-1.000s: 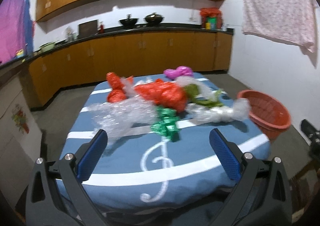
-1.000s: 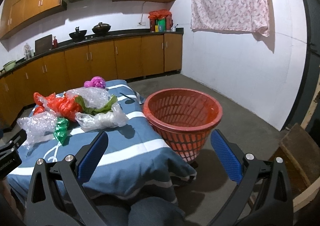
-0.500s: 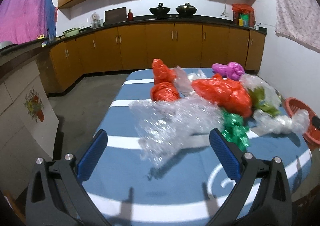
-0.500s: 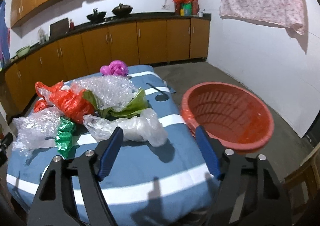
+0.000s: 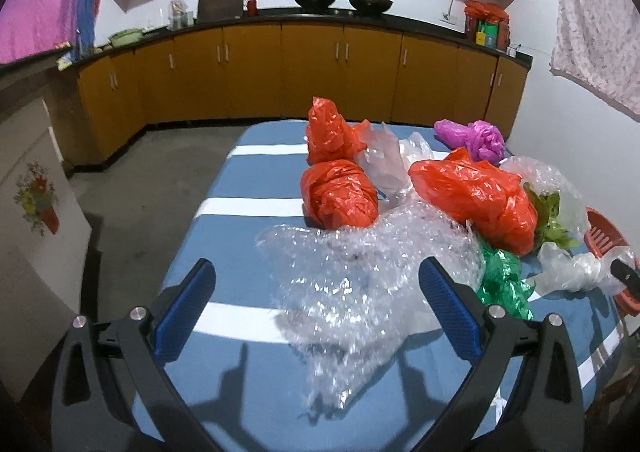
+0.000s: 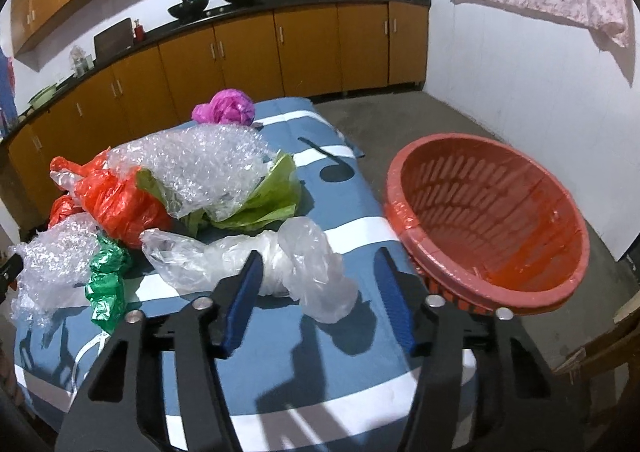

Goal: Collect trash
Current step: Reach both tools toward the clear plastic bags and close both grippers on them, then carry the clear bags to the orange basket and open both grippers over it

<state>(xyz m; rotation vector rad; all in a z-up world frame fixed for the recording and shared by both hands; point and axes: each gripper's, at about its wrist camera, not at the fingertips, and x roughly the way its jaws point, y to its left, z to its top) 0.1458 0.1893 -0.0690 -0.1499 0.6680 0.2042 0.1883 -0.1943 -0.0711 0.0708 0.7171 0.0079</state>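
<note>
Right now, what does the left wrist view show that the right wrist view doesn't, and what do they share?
Only the left wrist view: the left gripper open around clear bubble wrap, plus the purple hanging cloth. Only the right wrist view: the right gripper, jaws closing over a clear plastic bag, and the whole interior of the red basket. Both: the orange bags, green foil, magenta bag and blue striped cover.

At the right edge of the left wrist frame, the red basket (image 5: 604, 236) is being cut off, sitting partly behind a clear bag (image 5: 576, 272).
</note>
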